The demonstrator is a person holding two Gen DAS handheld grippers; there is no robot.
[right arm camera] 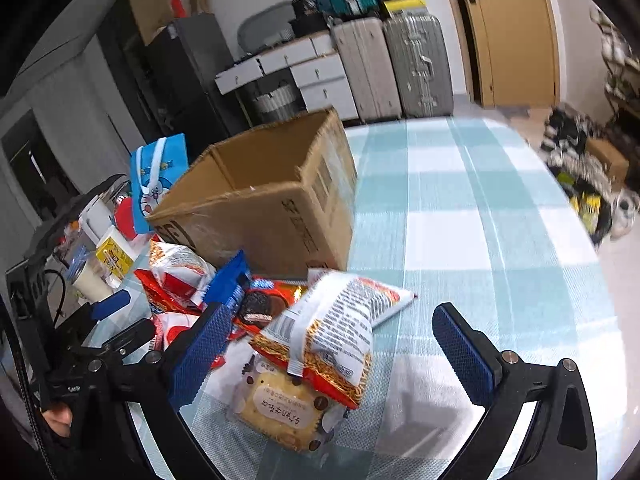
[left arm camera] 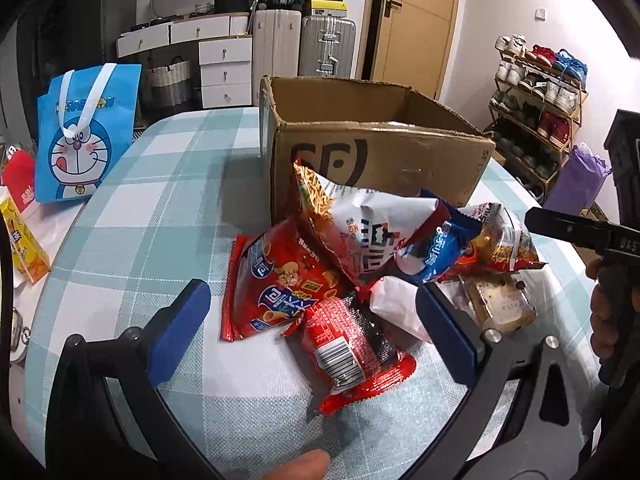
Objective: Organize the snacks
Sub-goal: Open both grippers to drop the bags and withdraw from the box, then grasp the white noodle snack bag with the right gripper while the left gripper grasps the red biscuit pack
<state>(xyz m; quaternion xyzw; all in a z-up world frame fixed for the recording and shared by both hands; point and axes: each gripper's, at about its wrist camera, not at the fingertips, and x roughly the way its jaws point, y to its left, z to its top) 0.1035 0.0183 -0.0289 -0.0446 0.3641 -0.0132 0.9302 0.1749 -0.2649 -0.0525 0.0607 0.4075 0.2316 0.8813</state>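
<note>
Snacks (left arm camera: 352, 280) between spread fingers (left arm camera: 180, 332)

The left gripper (left arm camera: 312, 320) is held low with its jaws spread wide, the two blue pads (left arm camera: 180, 336) well apart and gripping nothing. A fingertip (left arm camera: 300, 466) of the person's hand shows at the bottom edge of the left wrist view. The right gripper (right arm camera: 340, 360) is likewise held low, jaws spread wide and empty. The person's right hand (left arm camera: 608, 320) grips its handle at the left view's right edge.
</note>
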